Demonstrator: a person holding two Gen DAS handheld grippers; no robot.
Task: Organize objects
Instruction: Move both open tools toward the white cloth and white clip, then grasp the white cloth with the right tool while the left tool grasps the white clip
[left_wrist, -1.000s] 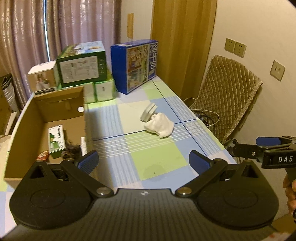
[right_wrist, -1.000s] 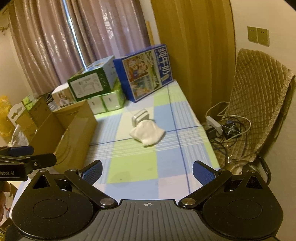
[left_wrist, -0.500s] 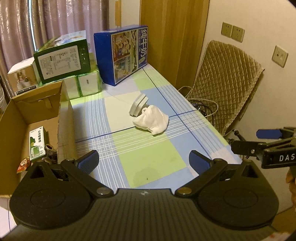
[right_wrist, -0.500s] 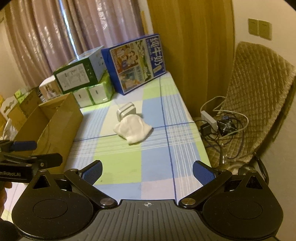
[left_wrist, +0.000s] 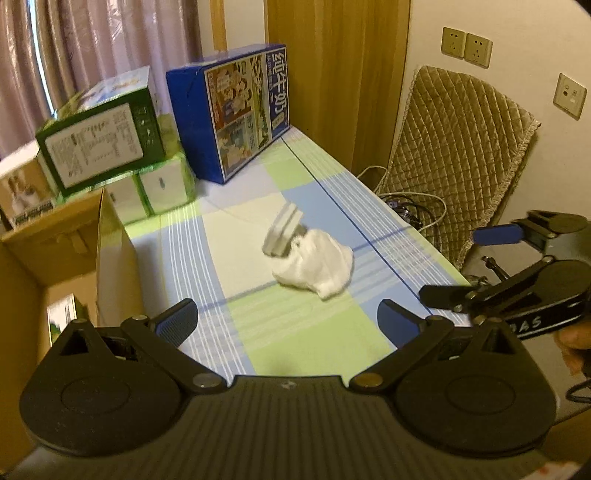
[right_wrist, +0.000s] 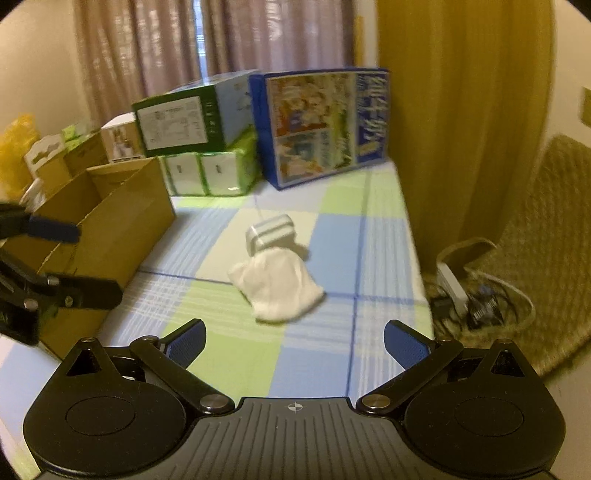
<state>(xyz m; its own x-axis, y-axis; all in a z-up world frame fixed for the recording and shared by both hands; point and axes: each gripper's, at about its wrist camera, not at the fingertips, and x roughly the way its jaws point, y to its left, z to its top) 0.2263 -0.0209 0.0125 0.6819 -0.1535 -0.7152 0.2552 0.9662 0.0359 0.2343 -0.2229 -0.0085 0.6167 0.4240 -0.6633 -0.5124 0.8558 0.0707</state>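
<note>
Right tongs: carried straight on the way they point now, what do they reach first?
Most likely the white cloth, lying ahead between the open right tongs, with the small striped item just behind it. Depth is uncertain.

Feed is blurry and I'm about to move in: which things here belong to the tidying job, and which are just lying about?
Job:
white cloth
small striped box, touching the cloth
open cardboard box
left gripper and right gripper, jaws open and empty

Lying about:
blue carton
green boxes
chair
cables
</note>
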